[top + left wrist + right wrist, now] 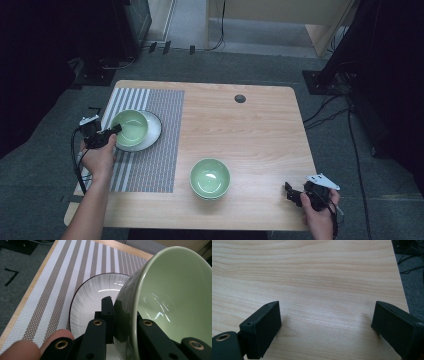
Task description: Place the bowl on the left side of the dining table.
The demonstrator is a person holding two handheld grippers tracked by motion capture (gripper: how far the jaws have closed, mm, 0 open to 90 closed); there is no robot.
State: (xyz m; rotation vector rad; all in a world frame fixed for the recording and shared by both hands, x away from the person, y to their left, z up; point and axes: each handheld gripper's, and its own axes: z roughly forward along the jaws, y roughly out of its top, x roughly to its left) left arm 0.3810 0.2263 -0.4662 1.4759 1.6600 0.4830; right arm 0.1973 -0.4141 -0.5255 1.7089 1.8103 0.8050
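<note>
Over on the left side of the tabletop (260, 125) the left claw (111, 134) has its jaws pinched on the rim of a green bowl (130, 127), and that bowl sits on a white plate (152, 132) with a thin dark edge, which in turn lies on the striped placemat (160, 150). From the left gripper view you get the grip up close: one black jaw is pressed against the outer wall of the green bowl (175, 290), the other sits inside against the glossy inner surface, so the rim is clamped between them, and the bowl looks tilted relative to the white plate (90, 300) beneath it, though whether its foot is touching the plate I cannot tell. The placemat (62, 277) runs away in brown and white stripes toward the far edge, and a fingertip of the person's hand shows at the bottom left corner. Swing to the other side: the right claw (295, 192) is held low near the front right corner of the tabletop, well apart from everything, its jaws spread wide with nothing between them; the right gripper view shows bare pale wood between the two black pads. A second green bowl (210, 178) stands upright on bare wood near the front edge, between the two claws, just off the placemat's right border and untouched.
</note>
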